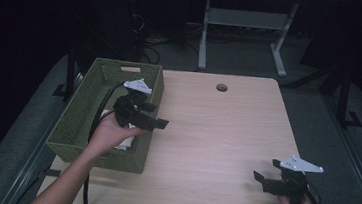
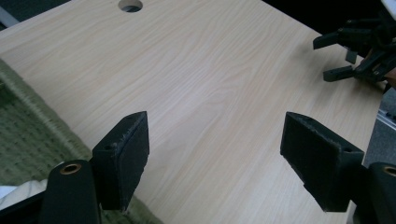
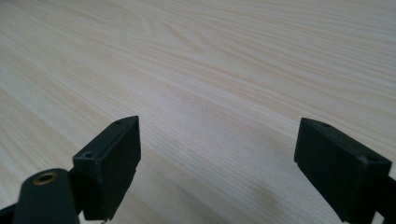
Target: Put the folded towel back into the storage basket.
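Note:
My left gripper [image 1: 156, 115] hangs over the right rim of a green woven basket [image 1: 74, 117], pointing out across the wooden table [image 1: 216, 130]. Its jaws stand wide open with nothing between them, as the left gripper view [image 2: 215, 135] shows over bare wood. My right gripper [image 1: 266, 169] sits low near the table's front right corner, open and empty. The right gripper view [image 3: 217, 140] has only table grain between its pads. That same right gripper [image 2: 336, 56] appears far off in the left gripper view.
A white item [image 1: 123, 144] lies inside the basket under the person's left hand. A round cable hole [image 1: 221, 87] pierces the table near its far edge. Desk legs [image 1: 204, 39] and cables stand on the floor beyond.

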`<state>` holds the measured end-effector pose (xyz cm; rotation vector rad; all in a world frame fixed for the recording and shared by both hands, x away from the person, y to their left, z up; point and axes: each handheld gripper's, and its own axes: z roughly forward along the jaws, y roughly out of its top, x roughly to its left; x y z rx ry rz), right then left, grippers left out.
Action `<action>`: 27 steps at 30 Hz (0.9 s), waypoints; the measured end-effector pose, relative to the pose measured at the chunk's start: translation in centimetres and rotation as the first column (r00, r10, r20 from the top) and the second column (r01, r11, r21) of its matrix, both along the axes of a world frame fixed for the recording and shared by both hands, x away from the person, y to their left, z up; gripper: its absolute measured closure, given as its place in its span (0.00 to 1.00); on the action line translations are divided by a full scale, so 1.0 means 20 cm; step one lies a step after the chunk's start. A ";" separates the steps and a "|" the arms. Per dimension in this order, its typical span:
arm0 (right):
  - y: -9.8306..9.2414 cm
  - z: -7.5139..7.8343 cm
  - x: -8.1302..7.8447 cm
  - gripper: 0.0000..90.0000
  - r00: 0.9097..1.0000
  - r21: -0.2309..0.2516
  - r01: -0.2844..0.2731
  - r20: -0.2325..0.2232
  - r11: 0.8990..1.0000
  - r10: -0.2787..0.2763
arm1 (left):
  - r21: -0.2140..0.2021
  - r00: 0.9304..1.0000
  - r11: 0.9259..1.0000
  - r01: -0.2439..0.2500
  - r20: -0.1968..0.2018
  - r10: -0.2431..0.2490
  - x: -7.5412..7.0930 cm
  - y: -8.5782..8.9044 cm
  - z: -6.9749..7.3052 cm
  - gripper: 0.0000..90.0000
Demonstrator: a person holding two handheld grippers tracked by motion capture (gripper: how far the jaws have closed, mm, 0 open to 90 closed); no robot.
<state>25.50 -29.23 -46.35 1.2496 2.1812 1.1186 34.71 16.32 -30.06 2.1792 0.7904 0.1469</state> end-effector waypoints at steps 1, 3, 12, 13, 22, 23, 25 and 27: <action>0.00 0.00 0.00 0.16 1.000 0.002 0.001 0.000 1.000 -0.001 | 0.002 1.000 1.000 0.004 0.002 -0.004 0.00 -0.01 0.00 0.27; 0.00 0.00 0.00 0.16 1.000 0.003 0.002 -0.001 1.000 -0.002 | -0.001 1.000 1.000 0.009 0.003 -0.009 -0.01 -0.04 -0.01 0.27; 0.00 0.00 0.00 0.16 1.000 0.004 0.002 -0.002 1.000 -0.002 | -0.005 1.000 1.000 0.011 0.003 -0.011 -0.04 -0.13 -0.05 0.27; 0.00 0.00 0.00 0.16 1.000 0.004 0.003 -0.002 1.000 -0.003 | -0.003 1.000 1.000 0.008 0.000 -0.008 -0.04 -0.14 -0.06 0.27; -0.01 0.00 0.00 0.16 1.000 0.006 0.002 -0.003 1.000 -0.002 | 0.030 1.000 0.999 0.028 -0.002 -0.028 -0.04 -0.24 -0.12 0.27; -0.01 0.00 0.00 0.16 1.000 0.004 0.004 -0.001 1.000 -0.004 | 0.028 1.000 0.999 0.028 -0.008 -0.028 -0.04 -0.26 -0.14 0.27; -0.01 0.00 0.00 0.16 1.000 0.002 0.002 0.001 1.000 -0.002 | 0.034 1.000 0.999 0.031 -0.005 -0.031 -0.04 -0.28 -0.14 0.27; -0.01 0.00 0.00 0.16 1.000 0.003 -0.001 0.002 1.000 0.001 | 0.031 0.999 0.999 0.039 -0.012 -0.038 -0.05 -0.30 -0.16 0.27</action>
